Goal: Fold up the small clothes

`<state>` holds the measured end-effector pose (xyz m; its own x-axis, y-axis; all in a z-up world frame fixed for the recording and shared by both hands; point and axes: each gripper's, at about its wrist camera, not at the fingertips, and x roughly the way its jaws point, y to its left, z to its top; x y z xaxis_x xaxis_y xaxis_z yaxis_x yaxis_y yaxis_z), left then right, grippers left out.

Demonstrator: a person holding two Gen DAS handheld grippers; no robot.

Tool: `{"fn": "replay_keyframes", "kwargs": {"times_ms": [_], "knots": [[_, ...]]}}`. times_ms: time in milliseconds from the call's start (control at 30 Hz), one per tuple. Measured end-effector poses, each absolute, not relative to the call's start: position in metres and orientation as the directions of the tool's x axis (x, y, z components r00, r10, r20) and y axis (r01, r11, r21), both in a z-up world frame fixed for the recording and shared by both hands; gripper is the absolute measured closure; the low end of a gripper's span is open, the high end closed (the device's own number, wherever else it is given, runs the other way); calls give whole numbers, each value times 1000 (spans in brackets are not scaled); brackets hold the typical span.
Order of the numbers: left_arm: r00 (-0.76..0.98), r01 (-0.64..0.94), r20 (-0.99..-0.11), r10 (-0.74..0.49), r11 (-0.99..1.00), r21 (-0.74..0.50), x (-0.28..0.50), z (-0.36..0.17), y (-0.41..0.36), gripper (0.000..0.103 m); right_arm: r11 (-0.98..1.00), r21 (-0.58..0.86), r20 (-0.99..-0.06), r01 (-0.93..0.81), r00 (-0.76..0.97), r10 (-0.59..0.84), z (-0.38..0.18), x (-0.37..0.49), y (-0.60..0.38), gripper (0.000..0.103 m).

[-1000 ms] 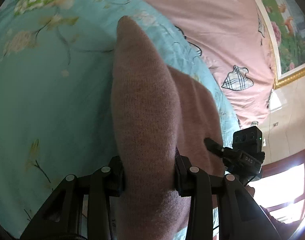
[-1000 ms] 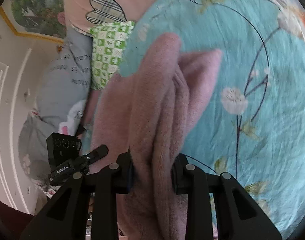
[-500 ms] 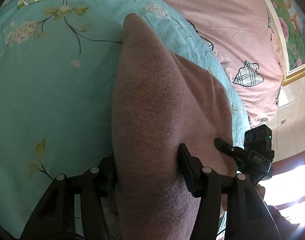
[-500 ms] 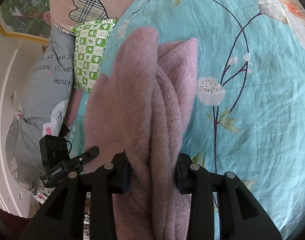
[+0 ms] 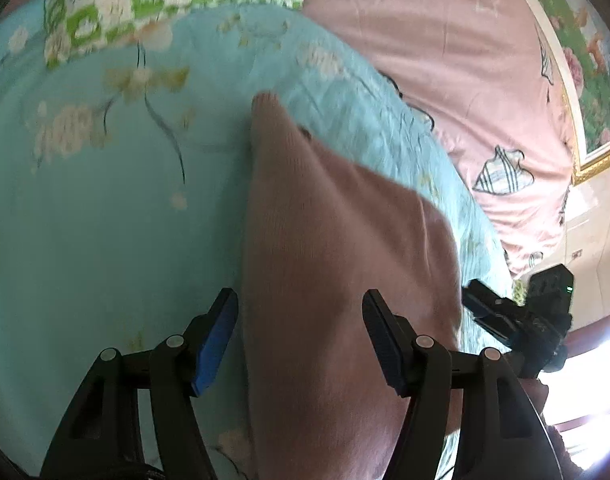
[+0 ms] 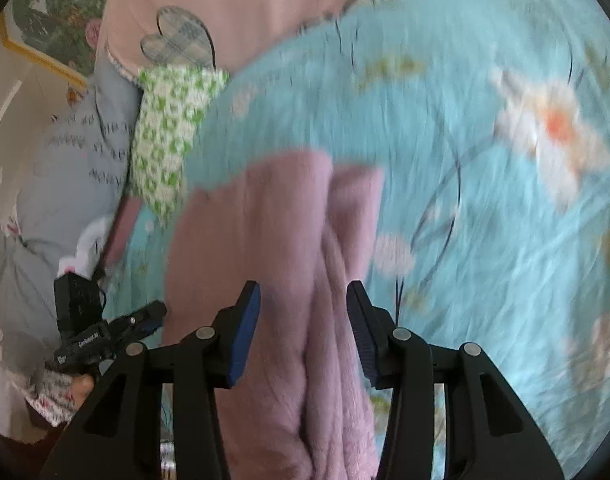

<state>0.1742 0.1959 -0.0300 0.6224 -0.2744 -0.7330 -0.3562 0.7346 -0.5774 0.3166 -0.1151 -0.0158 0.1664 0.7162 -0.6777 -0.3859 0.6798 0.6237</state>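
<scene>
A: Both tools have just been opening. The left gripper [image 5: 301,340] stands wide, its blue pads clear of the cloth on either side, so the pink knit garment [image 5: 329,264] is let go, though it lies between the jaws. The right gripper [image 6: 303,336] is the same: pads apart, and the garment [image 6: 273,264] runs between them untouched.

B: Where does the garment sit?

A: Flat on the turquoise flowered bedsheet [image 5: 105,220], folded into a long narrow strip that tapers to a point at the far end. The green checked pillow [image 5: 165,4] lies beyond it, well apart.

B: Risks from here?

A: My judgement: the knit is thick and soft, and in the right view the layers bulge into rolls along the right edge. With nothing pressing, that edge could spring open and spoil the fold. A pad could also snag the fuzzy loops on the way out and drag the top layer askew.

B: Surface?

A: The sheet is thin, smooth cotton with fine wrinkles, so it gives little grip; a nudged stack would slide rather than stay. The pink quilt [image 5: 465,60] behind looks similarly smooth. Both views are blurred, so finer detail is unreadable.
</scene>
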Motion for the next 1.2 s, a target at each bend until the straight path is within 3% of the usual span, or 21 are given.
{"fn": "replay_keyframes", "kwargs": {"times_ms": [133, 167, 267, 333, 500, 700, 800, 1033, 1200], "knots": [[612, -377, -758, -225, 759, -530, 197, -28, 202, 38, 676, 604, -671, -422, 188, 717, -3, 329, -99, 58], [598, -392, -772, -213, 762, -515, 204, -33, 203, 38, 687, 585, -692, -431, 177, 700, -5, 332, -90, 62], [568, -422, -800, -194, 766, -485, 216, -45, 206, 38, 705, 557, -726, -438, 155, 670, -14, 336, -74, 90], [554, -433, -814, -173, 776, -459, 224, -47, 204, 40, 708, 542, -731, -453, 163, 663, -14, 336, -69, 93], [549, -407, -827, -122, 824, -393, 235, -38, 192, 40, 688, 533, -665, -493, 258, 701, 16, 335, -80, 95], [500, -418, -860, -106, 840, -346, 250, -58, 180, 37, 790, 424, -794, -442, 239, 559, -38, 346, -80, 96], [492, -423, -865, -100, 841, -338, 249, -54, 178, 37, 798, 437, -796, -415, 236, 558, -50, 341, -87, 96], [525, -375, -848, -72, 874, -307, 208, -15, 165, 38, 785, 459, -763, -417, 267, 588, -8, 329, -98, 94], [568, -283, -807, -162, 882, -377, 159, 5, 142, 39, 712, 549, -688, -439, 247, 683, 24, 290, -118, 93]]}}
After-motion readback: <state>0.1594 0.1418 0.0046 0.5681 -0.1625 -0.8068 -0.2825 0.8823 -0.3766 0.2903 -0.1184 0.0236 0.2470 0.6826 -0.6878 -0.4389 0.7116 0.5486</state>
